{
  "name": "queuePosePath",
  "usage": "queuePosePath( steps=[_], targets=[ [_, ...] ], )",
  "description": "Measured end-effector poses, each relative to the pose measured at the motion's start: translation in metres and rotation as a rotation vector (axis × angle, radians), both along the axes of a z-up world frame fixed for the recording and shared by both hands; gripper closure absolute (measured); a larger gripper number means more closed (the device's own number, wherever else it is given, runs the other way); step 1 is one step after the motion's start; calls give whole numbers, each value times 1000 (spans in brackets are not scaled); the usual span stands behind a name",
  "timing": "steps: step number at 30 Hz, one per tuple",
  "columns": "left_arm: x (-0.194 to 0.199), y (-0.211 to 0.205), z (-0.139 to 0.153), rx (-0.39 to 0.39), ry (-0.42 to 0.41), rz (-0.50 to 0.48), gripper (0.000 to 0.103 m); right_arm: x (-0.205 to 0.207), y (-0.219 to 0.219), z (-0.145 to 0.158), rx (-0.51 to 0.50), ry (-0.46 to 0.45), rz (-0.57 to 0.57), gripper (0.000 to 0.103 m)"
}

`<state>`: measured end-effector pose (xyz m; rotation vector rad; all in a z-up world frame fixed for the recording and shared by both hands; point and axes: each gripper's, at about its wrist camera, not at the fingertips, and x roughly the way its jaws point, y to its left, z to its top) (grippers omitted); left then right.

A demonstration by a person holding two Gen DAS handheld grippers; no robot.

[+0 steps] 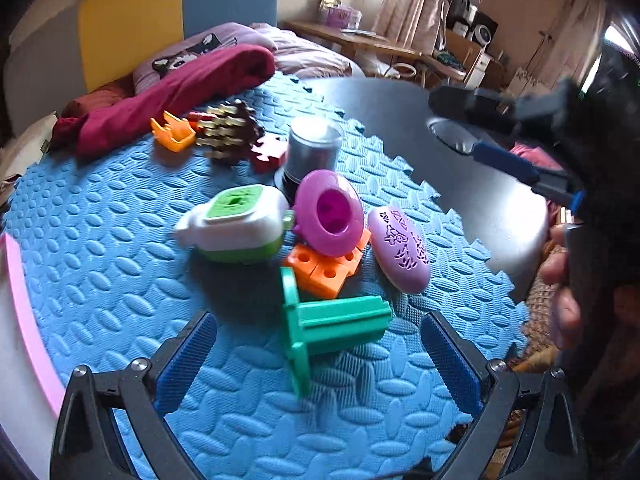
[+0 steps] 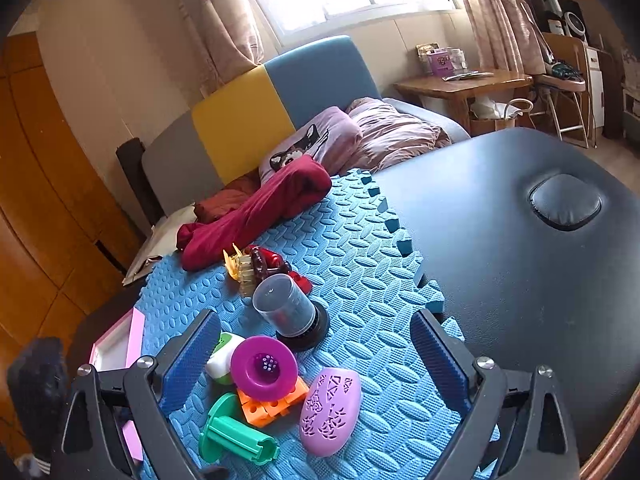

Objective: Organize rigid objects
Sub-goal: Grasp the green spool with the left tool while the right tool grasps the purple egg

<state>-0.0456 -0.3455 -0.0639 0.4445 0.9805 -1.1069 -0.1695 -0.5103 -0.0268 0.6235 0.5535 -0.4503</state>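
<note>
Blue foam matting (image 1: 100,264) covers the near part of the dark padded table (image 2: 500,240); all the rigid objects lie on it.

Your left gripper (image 1: 320,344) is spread wide and holds nothing. The green plastic spool (image 1: 320,320) lies on its side between its fingers, touching neither.

Your right gripper (image 2: 316,360) is also spread wide and empty. The clustered objects lie below and between its fingers.

Object positions:
- The purple funnel-shaped cup (image 1: 328,212) rests tilted on the orange perforated blocks (image 1: 324,268). Its opening shows a perforated bottom; you cannot tell whether it holds anything.
- The white-and-green container (image 1: 236,228) lies just beside the cup, lid closed.
- The lilac oval case (image 1: 400,248) with cut-out pattern lies near the blocks, towards the mat edge.
- The clear tumbler (image 2: 284,304) sits on a black round base (image 2: 308,336); its contents cannot be made out.
- The orange crown-shaped piece (image 1: 172,128), a brown-and-gold item (image 1: 228,128) and a red piece (image 1: 268,152) lie farther back, near the maroon cloth (image 1: 180,88).
- A pink-rimmed tray (image 2: 116,340) sits at the mat's left edge.
</note>
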Motion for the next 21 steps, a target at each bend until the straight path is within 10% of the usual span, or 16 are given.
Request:
queuePosePath(
  steps=[3, 5, 16, 21],
  targets=[
    [-2, -12, -11, 31, -22, 4, 5, -1, -2, -1, 9, -6, -6, 6],
    [1, -15, -21, 53, -5, 16, 38, -2, -3, -1, 14, -4, -13, 6],
    [8, 41, -15, -56, -28, 116, 39, 13, 4, -9, -28, 114, 8, 7],
    [9, 62, -8, -90, -34, 151, 39, 32, 7, -27, 0, 270, 82, 25]
  ],
)
